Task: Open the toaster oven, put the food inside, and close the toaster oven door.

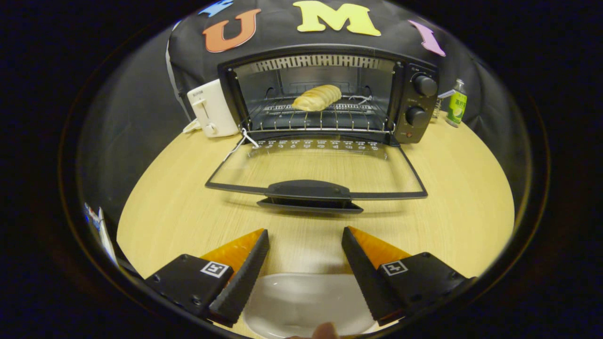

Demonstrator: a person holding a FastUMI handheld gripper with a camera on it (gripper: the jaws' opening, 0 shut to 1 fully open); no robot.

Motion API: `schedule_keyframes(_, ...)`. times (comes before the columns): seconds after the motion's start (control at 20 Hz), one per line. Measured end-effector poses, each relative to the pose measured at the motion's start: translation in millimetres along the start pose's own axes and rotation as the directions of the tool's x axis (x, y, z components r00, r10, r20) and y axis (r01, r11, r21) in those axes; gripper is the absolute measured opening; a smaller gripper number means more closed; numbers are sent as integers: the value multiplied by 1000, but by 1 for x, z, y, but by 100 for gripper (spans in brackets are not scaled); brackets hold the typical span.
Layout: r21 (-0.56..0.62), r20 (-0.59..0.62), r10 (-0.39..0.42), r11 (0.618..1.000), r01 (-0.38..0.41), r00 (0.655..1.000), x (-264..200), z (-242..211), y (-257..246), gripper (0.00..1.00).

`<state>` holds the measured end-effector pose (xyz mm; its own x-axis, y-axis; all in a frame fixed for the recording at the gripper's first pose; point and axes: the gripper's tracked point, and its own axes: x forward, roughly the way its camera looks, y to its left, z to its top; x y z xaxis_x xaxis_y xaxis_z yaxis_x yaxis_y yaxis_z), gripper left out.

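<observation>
Bread [316, 97] sits on the rack inside the toaster oven [325, 94], door [315, 167] dropped flat in front, gripper [305, 240] spread and empty short of the door handle [308, 190]; closing step likely next, needs lifting that handle.

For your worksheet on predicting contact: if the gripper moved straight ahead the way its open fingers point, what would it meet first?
Probably the handle of the lowered toaster oven door, just ahead of the open gripper and in line with the gap between its fingers. Bare wooden table lies between. Whether the gripper would pass above the handle is unclear.
</observation>
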<state>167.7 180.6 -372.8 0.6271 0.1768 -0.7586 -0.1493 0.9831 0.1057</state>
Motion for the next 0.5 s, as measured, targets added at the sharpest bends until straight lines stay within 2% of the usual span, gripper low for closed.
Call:
schedule_keyframes(0.35, 40, 26, -74, 997, 73, 997, 14, 11, -3, 100)
schedule_keyframes(0.5, 82, 33, -65, 995, 62, 997, 12, 15, -2, 100)
